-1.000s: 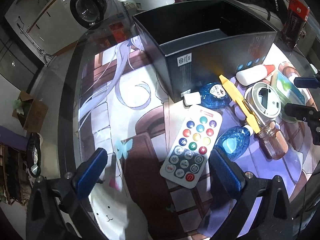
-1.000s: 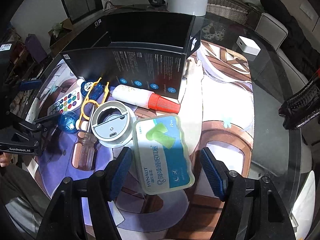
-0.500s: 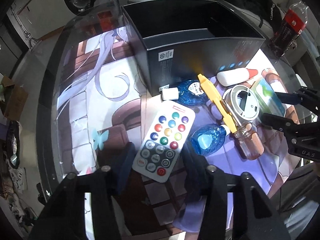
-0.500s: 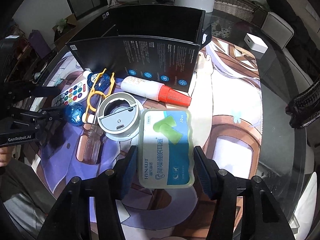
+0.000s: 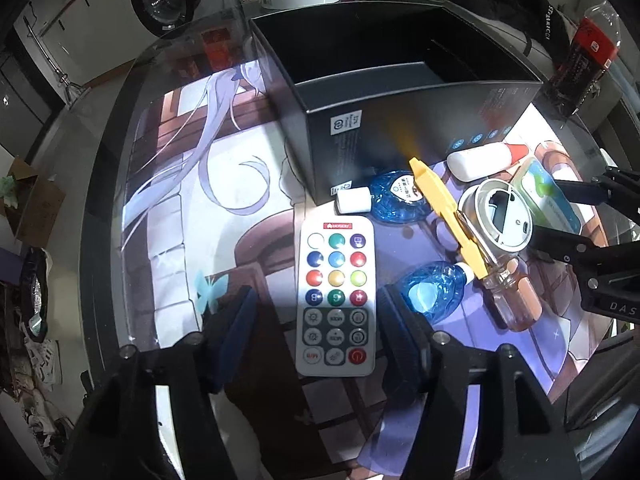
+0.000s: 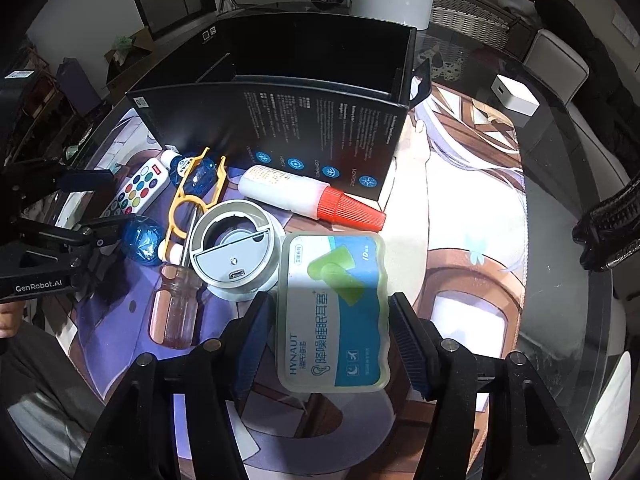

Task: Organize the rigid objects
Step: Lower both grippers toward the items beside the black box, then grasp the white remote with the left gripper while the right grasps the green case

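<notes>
The left tongs (image 5: 316,320), wide a second ago, are now drawn in around the remote (image 5: 335,300), jaws opening slightly and not yet seen to press. The right tongs (image 6: 326,340) are narrowed onto the earplug case (image 6: 334,312). Both pickups for the black box (image 6: 280,80) seem begun. Pad contact is hard to make out.

From my seat, the black box (image 5: 404,120) hid its own floor behind its near wall in both wrist views. At three o'clock in the left view, the earplug pack (image 5: 548,192) lay mostly covered by the right gripper (image 5: 568,216), and its print was too small to read. The screwdriver (image 6: 176,300) shaft ran under the yellow tool (image 6: 192,200), out of sight.
</notes>
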A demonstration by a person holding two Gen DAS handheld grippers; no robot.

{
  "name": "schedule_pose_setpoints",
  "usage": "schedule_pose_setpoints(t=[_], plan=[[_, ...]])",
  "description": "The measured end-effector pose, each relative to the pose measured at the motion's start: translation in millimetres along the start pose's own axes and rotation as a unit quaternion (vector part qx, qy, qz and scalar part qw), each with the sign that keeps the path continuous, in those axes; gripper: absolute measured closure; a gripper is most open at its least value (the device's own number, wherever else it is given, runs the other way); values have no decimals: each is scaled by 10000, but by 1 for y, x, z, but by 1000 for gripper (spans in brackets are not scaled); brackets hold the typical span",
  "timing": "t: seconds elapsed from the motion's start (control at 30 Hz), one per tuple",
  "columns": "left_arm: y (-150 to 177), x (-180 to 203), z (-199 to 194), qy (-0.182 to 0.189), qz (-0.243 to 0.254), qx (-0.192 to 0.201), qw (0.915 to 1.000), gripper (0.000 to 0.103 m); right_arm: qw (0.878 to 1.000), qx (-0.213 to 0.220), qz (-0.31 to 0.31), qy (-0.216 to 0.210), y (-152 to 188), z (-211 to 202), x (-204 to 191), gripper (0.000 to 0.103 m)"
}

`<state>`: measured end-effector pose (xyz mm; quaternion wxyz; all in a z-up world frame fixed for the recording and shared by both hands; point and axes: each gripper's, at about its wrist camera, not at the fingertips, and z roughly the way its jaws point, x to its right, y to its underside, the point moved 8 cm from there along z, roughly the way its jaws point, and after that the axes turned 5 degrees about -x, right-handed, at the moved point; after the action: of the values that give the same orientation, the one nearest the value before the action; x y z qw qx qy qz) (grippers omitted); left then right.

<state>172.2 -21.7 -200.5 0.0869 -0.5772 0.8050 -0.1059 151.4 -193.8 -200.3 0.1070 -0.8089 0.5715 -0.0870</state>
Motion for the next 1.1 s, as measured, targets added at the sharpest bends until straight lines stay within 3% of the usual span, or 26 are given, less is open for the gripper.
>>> schedule_pose_setpoints(t=[0.03,0.07,0.3,0.5,0.7,0.83,0.9,1.03,1.1], plan=[[-2,3,0,144,-18,-20,9999,64,10000,-2,1,-25,0,-1,-1,46],[-3,3,0,62,-33,-33,10000,65,10000,8,-12,-42,1,-2,-3,46],[-9,-6,-14,-130,-96,285,9995,66,9996,261,67,-119,3,-19,-2,47],[-9,-2,-51,-160,-8,885,9959,66,9941,1030,341,-83,-10,-63,-1,47],[-21,-1,-97,-78,-223,1783,9837,66,9784,1998,529,24,-17,-117,-24,47],[-28,-6,-138,-78,-512,2631,9634,65,9571,2820,623,237,-25,-161,-42,47],[-30,-9,-157,-197,-607,3065,9497,65,9409,3302,644,392,-29,-187,-50,47],[-23,-13,-200,-468,-793,3973,9131,65,8998,4254,672,703,-27,-234,-62,47],[-22,-12,-209,-544,-723,4133,9061,65,8875,4499,628,775,-25,-248,-67,47]])
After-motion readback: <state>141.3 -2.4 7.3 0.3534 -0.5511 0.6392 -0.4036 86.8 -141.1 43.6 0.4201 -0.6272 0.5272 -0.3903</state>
